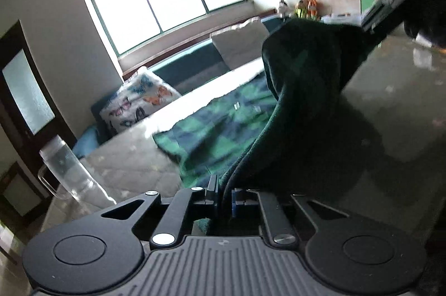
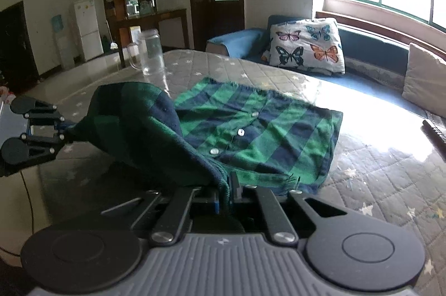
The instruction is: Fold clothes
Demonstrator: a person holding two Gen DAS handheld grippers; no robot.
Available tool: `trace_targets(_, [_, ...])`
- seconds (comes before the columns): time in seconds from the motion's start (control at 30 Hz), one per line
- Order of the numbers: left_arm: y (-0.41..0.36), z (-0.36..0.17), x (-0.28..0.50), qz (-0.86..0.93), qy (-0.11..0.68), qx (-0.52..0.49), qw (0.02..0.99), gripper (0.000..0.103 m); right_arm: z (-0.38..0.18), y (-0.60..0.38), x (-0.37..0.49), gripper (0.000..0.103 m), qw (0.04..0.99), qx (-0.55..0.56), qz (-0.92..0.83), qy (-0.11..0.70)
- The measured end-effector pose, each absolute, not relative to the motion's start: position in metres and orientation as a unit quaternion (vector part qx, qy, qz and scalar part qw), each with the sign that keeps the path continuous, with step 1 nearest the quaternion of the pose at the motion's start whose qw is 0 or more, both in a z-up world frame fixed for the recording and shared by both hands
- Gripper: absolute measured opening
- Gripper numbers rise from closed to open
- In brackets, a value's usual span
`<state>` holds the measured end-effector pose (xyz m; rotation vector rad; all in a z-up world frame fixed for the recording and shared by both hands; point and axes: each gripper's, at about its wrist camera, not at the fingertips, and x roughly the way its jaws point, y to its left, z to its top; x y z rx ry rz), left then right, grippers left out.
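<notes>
On the quilted tabletop [image 2: 376, 170], a green-and-navy plaid button shirt [image 2: 251, 134] is lying partly flat, one edge lifted into a raised fold. The right gripper [image 2: 227, 191] is pinching that edge at its near end, jaws closed on cloth; the left gripper [image 1: 223, 194] is clamping its other end. A glass mug [image 2: 150, 53] is standing beyond the shirt, a butterfly pillow [image 2: 306, 45] on the sofa behind.
</notes>
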<state>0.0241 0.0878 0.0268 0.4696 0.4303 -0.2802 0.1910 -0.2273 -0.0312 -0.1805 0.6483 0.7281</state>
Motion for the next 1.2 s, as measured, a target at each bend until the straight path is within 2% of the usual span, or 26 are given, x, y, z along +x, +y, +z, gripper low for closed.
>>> trace_targets(0.27, [0.088, 0.071, -0.033, -0.155, 0.18, 0.206, 0.949, 0.009, 0.0, -0.258, 0.11, 0.005, 0.88, -0.062, 0.366, 0.296])
trace_targets(0.43, [0.088, 0.089, -0.032, -0.149, 0.167, 0.197, 0.955, 0.009, 0.007, -0.257, 0.115, 0.004, 0.88, -0.064, 0.367, 0.295])
trace_targets(0.73, [0.093, 0.091, 0.101, -0.142, 0.219, 0.185, 0.947, 0.009, 0.009, -0.235, 0.225, 0.004, 0.878, -0.045, 0.345, 0.329])
trace_targets(0.93, [0.102, 0.051, 0.207, -0.128, 0.31, 0.156, 0.929, 0.009, -0.03, -0.212, 0.313, 0.004, 0.867, -0.03, 0.325, 0.377])
trace_targets(1.07, [0.106, 0.02, 0.238, -0.118, 0.353, 0.148, 0.916, 0.013, -0.063, -0.202, 0.349, 0.007, 0.861, -0.018, 0.307, 0.405])
trace_targets(1.13, [0.109, 0.008, 0.245, -0.112, 0.363, 0.149, 0.913, 0.017, -0.079, -0.198, 0.364, 0.017, 0.86, -0.012, 0.296, 0.416])
trace_targets(1.2, [0.113, 0.001, 0.248, -0.106, 0.367, 0.148, 0.912, 0.025, -0.088, -0.201, 0.371, 0.022, 0.865, -0.002, 0.28, 0.416])
